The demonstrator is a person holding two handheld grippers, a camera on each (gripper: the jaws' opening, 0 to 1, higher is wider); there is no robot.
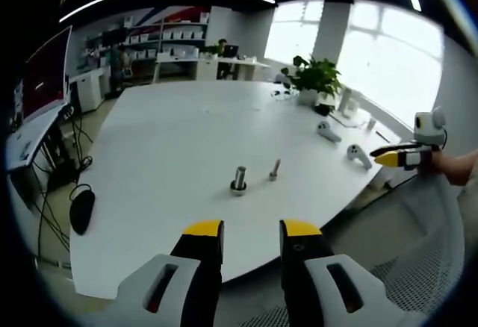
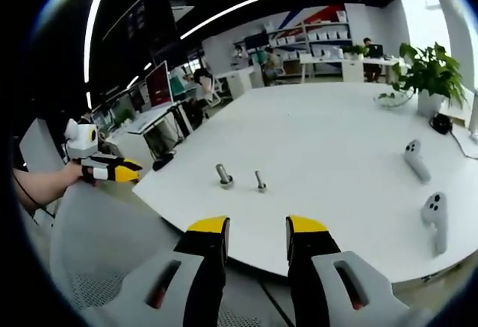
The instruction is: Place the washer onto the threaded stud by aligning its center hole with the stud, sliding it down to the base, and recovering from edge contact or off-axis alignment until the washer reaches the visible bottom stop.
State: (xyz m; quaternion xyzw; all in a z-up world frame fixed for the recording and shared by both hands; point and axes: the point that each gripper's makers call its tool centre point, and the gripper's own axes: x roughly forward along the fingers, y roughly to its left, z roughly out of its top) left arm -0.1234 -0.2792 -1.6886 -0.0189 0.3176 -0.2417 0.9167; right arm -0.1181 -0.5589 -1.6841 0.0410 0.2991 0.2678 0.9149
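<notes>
On the white table (image 1: 172, 148) (image 2: 336, 140) a thick metal threaded stud (image 1: 239, 177) (image 2: 224, 174) stands upright with a dark ring at its foot; I cannot tell whether that ring is the washer. A thinner bolt (image 1: 275, 169) (image 2: 259, 181) stands just beside it. My left gripper (image 1: 252, 230) hangs off the table's near edge, open and holding nothing, and it also enters the right gripper view (image 2: 119, 169) held by a hand. My right gripper (image 2: 258, 226) is open and holds nothing too, and appears at the right (image 1: 399, 157) of the left gripper view.
Two white hand controllers (image 1: 328, 131) (image 2: 413, 159) lie on the table near a potted plant (image 1: 314, 79) (image 2: 429, 73). A grey mesh chair (image 1: 422, 245) (image 2: 97, 245) stands below the grippers. A screen on a stand (image 1: 45, 81) and cables are off the table's side.
</notes>
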